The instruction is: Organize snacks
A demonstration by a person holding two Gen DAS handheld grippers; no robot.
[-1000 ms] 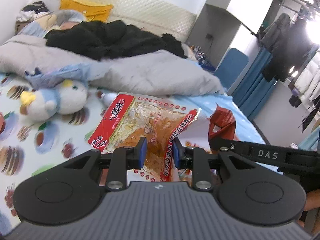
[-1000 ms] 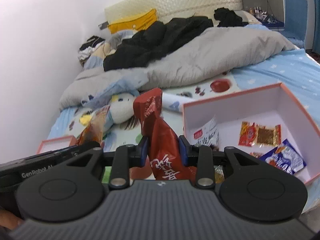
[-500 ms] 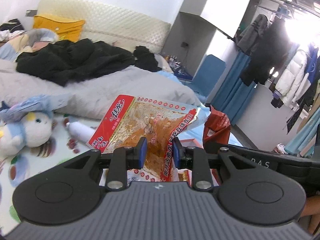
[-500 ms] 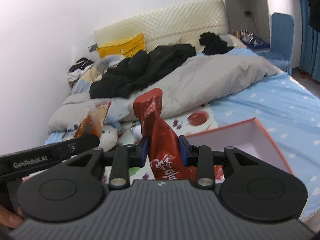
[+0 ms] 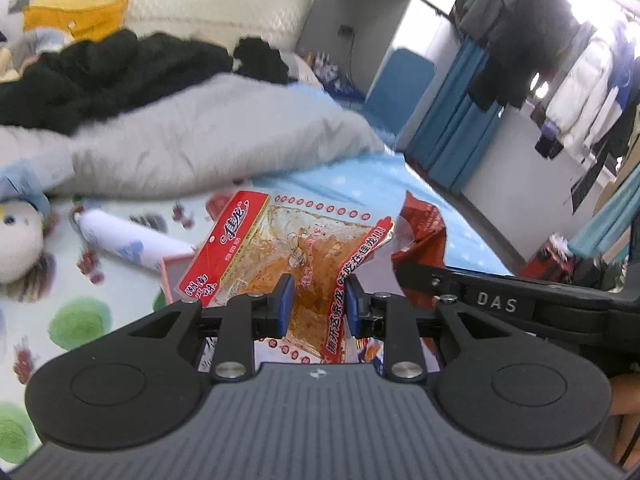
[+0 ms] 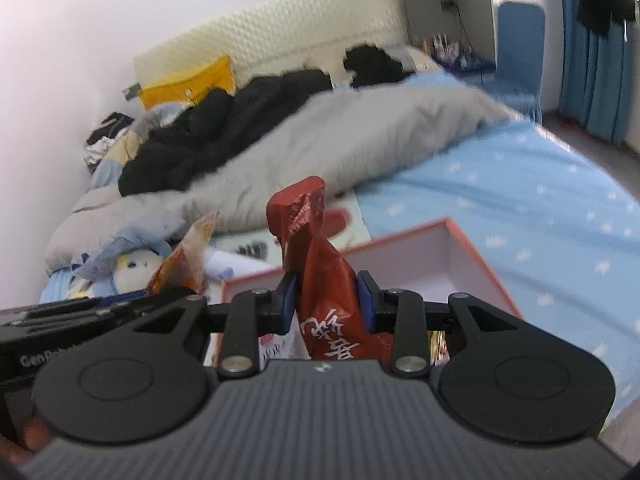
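The pink box (image 6: 476, 256) lies on the bed, open side up, just below and ahead of both sets of fingers, its long side running across the right wrist view; a few packets already lie inside at its near end (mostly hidden by the gripper body).

The right gripper (image 6: 326, 300) sits almost over the box and looks the nearer of the two. Its fingers are clamped on a dark red snack bag (image 6: 316, 256), which stands upright between them, crumpled and twisted at the top, with white lettering low down.

The left gripper (image 5: 318, 300), just to the side, has its fingers closed on a flat red and clear snack packet (image 5: 288, 260) showing orange contents, its long axis tilted up and away from the fingers. From there only a corner of the box shows, just beneath the packet.

Around them lie the blue bed sheet (image 6: 520, 184), a grey quilt (image 5: 208, 140) and a plush toy (image 5: 20, 236).
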